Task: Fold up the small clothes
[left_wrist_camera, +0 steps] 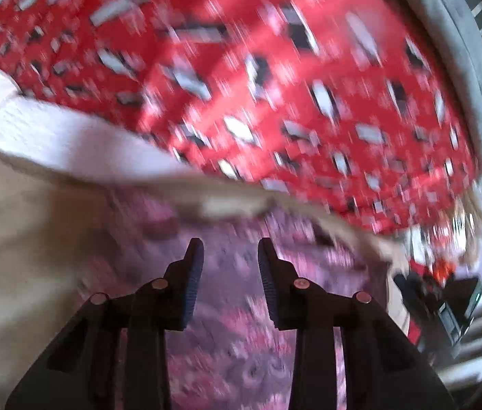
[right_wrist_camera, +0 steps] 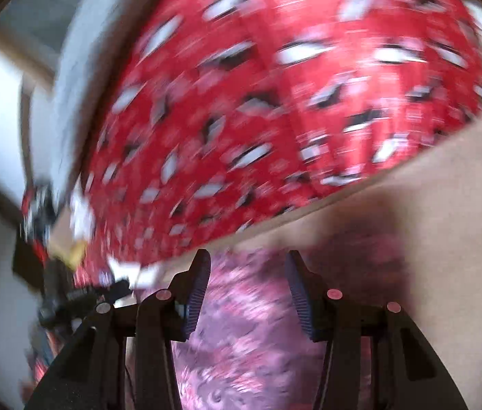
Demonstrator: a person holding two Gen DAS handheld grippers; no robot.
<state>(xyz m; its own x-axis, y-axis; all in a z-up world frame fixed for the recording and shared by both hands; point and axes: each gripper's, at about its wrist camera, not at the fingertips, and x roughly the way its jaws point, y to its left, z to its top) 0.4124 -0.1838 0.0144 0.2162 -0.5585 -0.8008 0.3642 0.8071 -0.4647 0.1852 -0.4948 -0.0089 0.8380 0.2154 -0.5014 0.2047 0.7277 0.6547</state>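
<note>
Both views are motion-blurred. A cream garment (left_wrist_camera: 18,212) lies at the left of the left wrist view, its edge running across the middle; in the right wrist view it (right_wrist_camera: 445,205) fills the right side. Below it lies a pink-purple patterned fabric (left_wrist_camera: 234,324), which also shows in the right wrist view (right_wrist_camera: 241,335). My left gripper (left_wrist_camera: 230,263) is open and empty above the pink fabric, just short of the cream edge. My right gripper (right_wrist_camera: 247,273) is open and empty above the pink fabric, close to the cream edge.
A red cloth with black and white print (left_wrist_camera: 275,85) covers the surface beyond the garments; it also shows in the right wrist view (right_wrist_camera: 275,102). A grey cushion edge (left_wrist_camera: 463,68) lies at the right. The other gripper's dark body (left_wrist_camera: 445,300) shows at the right, and in the right wrist view (right_wrist_camera: 70,300) at the left.
</note>
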